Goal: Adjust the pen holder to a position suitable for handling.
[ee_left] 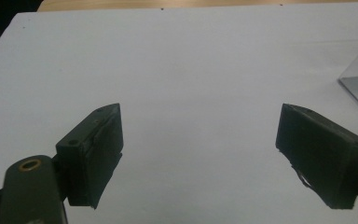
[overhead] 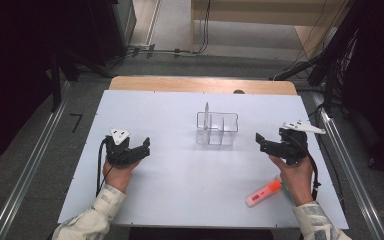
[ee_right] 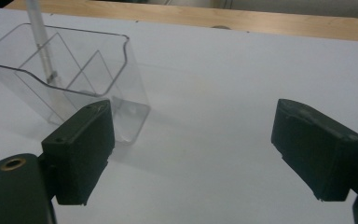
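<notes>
Orange highlighter [overhead: 264,193] lies diagonally (tip far-right).

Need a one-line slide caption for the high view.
Open left tongs and right tongs flank a clear organizer holding one pen; orange highlighter lies near the right hand.

A flat white counter [overhead: 180,170] with a bare wooden strip along its twelve o'clock edge carries a clear plastic divided organiser [overhead: 217,129] towards one o'clock, a pale pen [overhead: 206,116] upright inside, and an orange highlighter [overhead: 264,193] lying at five o'clock.
</notes>
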Available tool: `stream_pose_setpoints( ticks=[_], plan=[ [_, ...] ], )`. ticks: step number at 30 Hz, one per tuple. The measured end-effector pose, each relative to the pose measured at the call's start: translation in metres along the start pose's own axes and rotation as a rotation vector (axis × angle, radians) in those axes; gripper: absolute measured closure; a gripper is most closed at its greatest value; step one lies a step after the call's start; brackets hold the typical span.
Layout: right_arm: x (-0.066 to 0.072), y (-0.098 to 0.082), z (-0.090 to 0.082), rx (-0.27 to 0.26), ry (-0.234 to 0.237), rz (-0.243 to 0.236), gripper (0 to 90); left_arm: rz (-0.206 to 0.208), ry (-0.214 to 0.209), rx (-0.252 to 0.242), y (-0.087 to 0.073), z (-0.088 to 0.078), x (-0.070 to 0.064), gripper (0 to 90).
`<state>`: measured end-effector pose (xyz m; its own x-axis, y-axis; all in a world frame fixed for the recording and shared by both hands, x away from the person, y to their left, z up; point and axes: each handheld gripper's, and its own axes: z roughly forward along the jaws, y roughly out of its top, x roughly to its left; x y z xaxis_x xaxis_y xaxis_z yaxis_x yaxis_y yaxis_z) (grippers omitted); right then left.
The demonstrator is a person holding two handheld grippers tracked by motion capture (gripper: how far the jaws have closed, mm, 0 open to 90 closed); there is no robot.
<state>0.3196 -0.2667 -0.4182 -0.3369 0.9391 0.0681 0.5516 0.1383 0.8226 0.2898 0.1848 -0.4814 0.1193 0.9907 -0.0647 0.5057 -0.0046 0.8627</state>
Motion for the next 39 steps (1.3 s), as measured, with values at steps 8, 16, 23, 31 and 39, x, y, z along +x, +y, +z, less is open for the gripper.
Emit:
stream_pose_setpoints(
  ticks=[8, 16, 23, 31, 39],
  plan=[
    [-0.032, -0.021, -0.020, 0.004, -0.048, 0.022, 12.0, 0.044, -0.043, 0.009, 0.000, -0.001, -0.026, 10.4],
    [-0.054, -0.037, -0.037, -0.001, -0.074, 0.033, 12.0, 0.089, -0.090, 0.005, -0.001, -0.003, -0.056, 10.3],
    [-0.060, -0.044, -0.037, -0.001, -0.081, 0.051, 12.0, 0.112, -0.124, 0.012, -0.003, -0.003, -0.079, 10.3],
    [-0.059, -0.045, -0.032, 0.008, -0.093, 0.045, 12.0, 0.147, -0.197, 0.023, -0.006, 0.000, -0.112, 10.3],
    [-0.060, -0.046, -0.032, 0.009, -0.097, 0.053, 12.0, 0.179, -0.273, 0.038, -0.012, 0.003, -0.143, 10.3]
  ],
)
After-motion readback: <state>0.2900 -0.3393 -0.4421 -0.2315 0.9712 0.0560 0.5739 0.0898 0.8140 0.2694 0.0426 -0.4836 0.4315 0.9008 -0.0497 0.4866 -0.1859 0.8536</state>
